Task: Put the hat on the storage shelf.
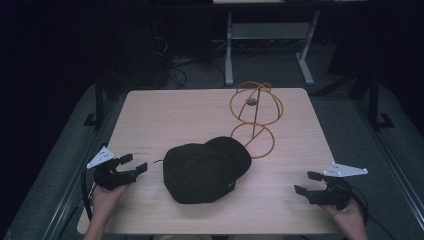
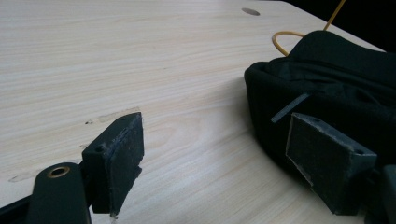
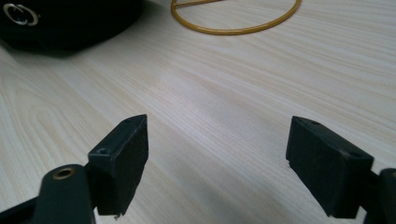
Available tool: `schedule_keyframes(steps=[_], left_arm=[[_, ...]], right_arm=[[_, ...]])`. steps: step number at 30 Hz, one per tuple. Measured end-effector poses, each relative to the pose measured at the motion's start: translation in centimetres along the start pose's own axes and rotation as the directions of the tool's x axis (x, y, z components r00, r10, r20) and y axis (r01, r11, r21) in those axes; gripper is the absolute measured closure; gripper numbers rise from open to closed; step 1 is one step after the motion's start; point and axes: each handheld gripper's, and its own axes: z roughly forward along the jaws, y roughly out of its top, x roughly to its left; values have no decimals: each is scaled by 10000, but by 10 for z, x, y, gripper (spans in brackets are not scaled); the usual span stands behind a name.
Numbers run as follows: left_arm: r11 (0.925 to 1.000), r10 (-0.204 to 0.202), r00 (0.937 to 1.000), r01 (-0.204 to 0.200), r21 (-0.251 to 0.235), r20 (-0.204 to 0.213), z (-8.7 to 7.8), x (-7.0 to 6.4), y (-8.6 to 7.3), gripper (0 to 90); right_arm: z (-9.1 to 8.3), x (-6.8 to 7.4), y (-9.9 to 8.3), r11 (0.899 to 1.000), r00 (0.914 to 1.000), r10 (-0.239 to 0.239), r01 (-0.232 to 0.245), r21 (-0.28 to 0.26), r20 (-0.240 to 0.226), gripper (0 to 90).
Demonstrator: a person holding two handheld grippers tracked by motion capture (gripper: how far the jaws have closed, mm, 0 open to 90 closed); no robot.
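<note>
Two claws flank one black cap (image 1: 206, 170), which lies crown-up near the middle of the desk (image 1: 165, 112), toward the person's edge. The left claw (image 1: 134, 164) sits just beside the cap's left side, jaws apart and empty, pointing across at it; in the left gripper view the cap's dark fabric (image 2: 327, 84) rises right behind the far jaw, near but not touching. The right claw (image 1: 308, 183) is well apart from the cap, jaws likewise spread and holding nothing, aimed leftward over bare wood; in the right gripper view the cap (image 3: 65, 21) shows far off with a small metal emblem on it. So the left claw is clearly the nearer one, and the cap lies to its right. The cap's long axis seems to run from near-left to far-right, its brim toward the orange wire hat stand (image 1: 255, 112). That stand rises just behind the cap, its base ring (image 1: 257, 145) partly tucked under the brim end. Nothing lies between either claw and the cap.
</note>
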Motion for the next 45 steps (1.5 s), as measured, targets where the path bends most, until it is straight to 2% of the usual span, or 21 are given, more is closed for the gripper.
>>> schedule_keyframes(steps=[2, 5, 7, 13, 17, 20, 22, 23, 27, 28, 29, 32, 34, 35, 37, 38, 39, 40, 41, 43, 45], left_arm=[[10000, 24, 10000, -24, 91, 53, 1, 0, 0, 183], [9998, 100, 9998, -103, 166, 189, 1, -2, -1, 183], [9997, 218, 9996, -221, 135, 199, 1, -3, -1, 183], [9997, 175, 9996, -178, 154, 198, 2, -2, -1, 182], [9998, 108, 9997, -112, 165, 234, 3, -2, -1, 182], [9998, 111, 9997, -115, 165, 229, 4, -1, -1, 182], [9999, 128, 9997, -130, 86, 199, 4, -1, -1, 182], [9999, 132, 9998, -133, 89, 168, 3, 0, -1, 182], [10000, 95, 9998, -95, 27, 192, 2, 0, 0, 182], [10000, 95, 9998, -95, 27, 192, 2, 0, 0, 182], [9999, 148, 9997, -148, 30, 218, 2, 0, 0, 182], [9999, 145, 9997, -146, 47, 195, 3, 0, 0, 183], [9999, 107, 9998, -108, 33, 191, 3, 0, 0, 182], [9999, 116, 9998, -116, 29, 184, 3, 0, 0, 183], [9999, 126, 9997, -126, 24, 190, 3, 1, 0, 182], [10000, 94, 9998, -95, 24, 198, 3, 1, 0, 183], [9999, 99, 9998, -99, 44, 194, 3, 0, 0, 183], [9999, 99, 9998, -99, 44, 194, 3, 0, 0, 183], [9999, 125, 9997, -126, 48, 214, 4, 0, -1, 183], [9999, 138, 9997, -139, 47, 219, 4, 0, -1, 183], [10000, 82, 9997, -83, 25, 221, 5, -1, -1, 183]], right_arm=[[0, -1, 1, 10000, 10000, 24, -24, -13, 53, 190], [-2, 1, 3, 9997, 9996, 257, -258, -54, -149, 181], [-4, 4, 7, 9998, 9999, 50, -53, -171, -148, 180], [-9, 15, 22, 9985, 9989, -354, 341, -420, -311, 176], [-7, 20, 34, 9988, 9979, -461, 453, -192, -449, 166], [-1, 28, 42, 9972, 9949, -705, 720, 191, -718, 166], [1, 32, 44, 9957, 9938, -832, 859, 334, -735, 167], [5, 40, 50, 9908, 9891, -1202, 1249, 529, -849, 191], [13, 56, 62, 9811, 9780, -1704, 1797, 712, -1205, 195], [13, 56, 62, 9811, 9780, -1704, 1797, 712, -1205, 195], [16, 62, 69, 9766, 9717, -1921, 2031, 713, -1372, 192], [22, 70, 79, 9711, 9628, -2101, 2256, 774, -1696, 188], [24, 73, 83, 9695, 9607, -2162, 2323, 780, -1740, 182], [30, 77, 90, 9663, 9549, -2250, 2442, 810, -1939, 174], [31, 79, 92, 9649, 9520, -2290, 2496, 819, -2032, 174], [35, 83, 97, 9612, 9442, -2445, 2659, 730, -2207, 174], [37, 86, 100, 9592, 9403, -2505, 2734, 727, -2305, 176], [37, 86, 100, 9592, 9403, -2505, 2734, 727, -2305, 176], [41, 92, 105, 9541, 9325, -2660, 2908, 713, -2442, 151], [43, 94, 107, 9529, 9312, -2700, 2949, 708, -2451, 136], [49, 102, 113, 9466, 9234, -2876, 3144, 709, -2542, 140]])
